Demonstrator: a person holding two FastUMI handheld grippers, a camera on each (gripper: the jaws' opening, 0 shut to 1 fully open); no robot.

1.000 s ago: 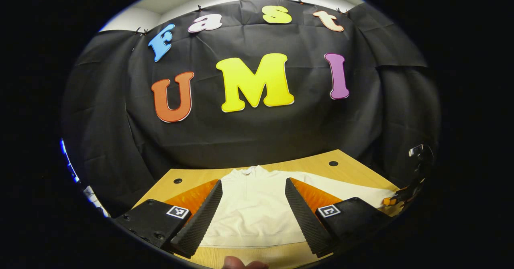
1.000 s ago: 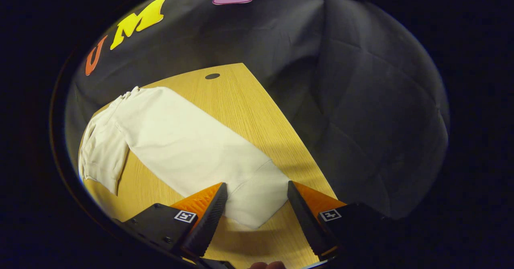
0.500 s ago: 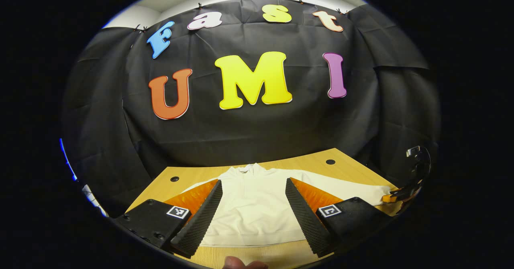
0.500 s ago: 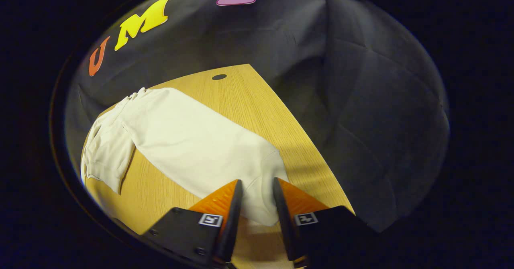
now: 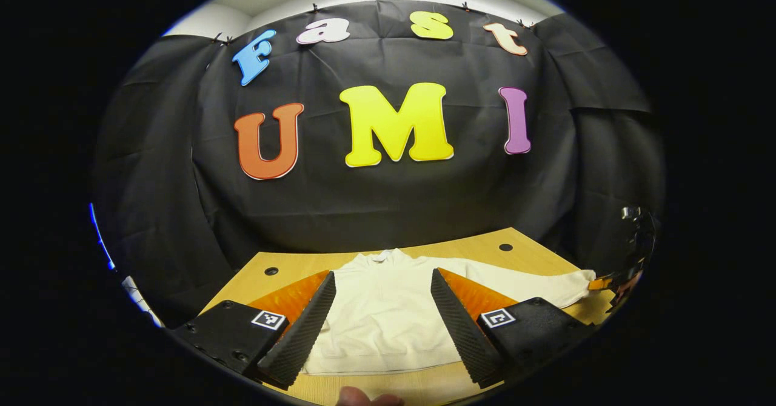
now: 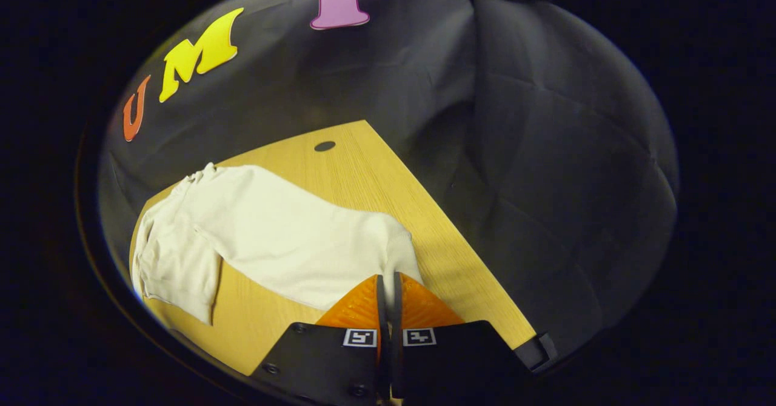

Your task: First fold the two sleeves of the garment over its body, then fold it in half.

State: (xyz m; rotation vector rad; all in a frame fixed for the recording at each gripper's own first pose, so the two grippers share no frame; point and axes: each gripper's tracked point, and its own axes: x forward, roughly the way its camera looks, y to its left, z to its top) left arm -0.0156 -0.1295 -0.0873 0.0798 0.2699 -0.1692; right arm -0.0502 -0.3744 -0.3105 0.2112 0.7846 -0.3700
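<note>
Folding the first sleeve is the step in hand. The right gripper (image 6: 386, 285) is clenched on the cuff end of the right sleeve (image 6: 291, 236), its two fingers pressed together with the fabric pinched between them; the cloth bunches slightly where it enters the jaws. The garment (image 5: 382, 309), a pale long-sleeved top, lies flat on the desk (image 6: 364, 163), collar toward the far edge and hem along the near edge. The right sleeve stretches out toward the desk's right edge.

The left gripper (image 5: 383, 285) is released, its fingers spread wide above the near hem, touching nothing that can be confirmed.

Procedure, as judged from this position:
1. Lift the cuff only enough to clear the desk; a high lift is likely to drag the shoulder and shift the body.
2. Carry the cuff inward across the chest, so that the fold falls at the shoulder seam.
3. Lay the sleeve flat before letting go, to avoid a twisted cuff.
4. If the body creeps, lower the left gripper onto the hem as an anchor.
</note>
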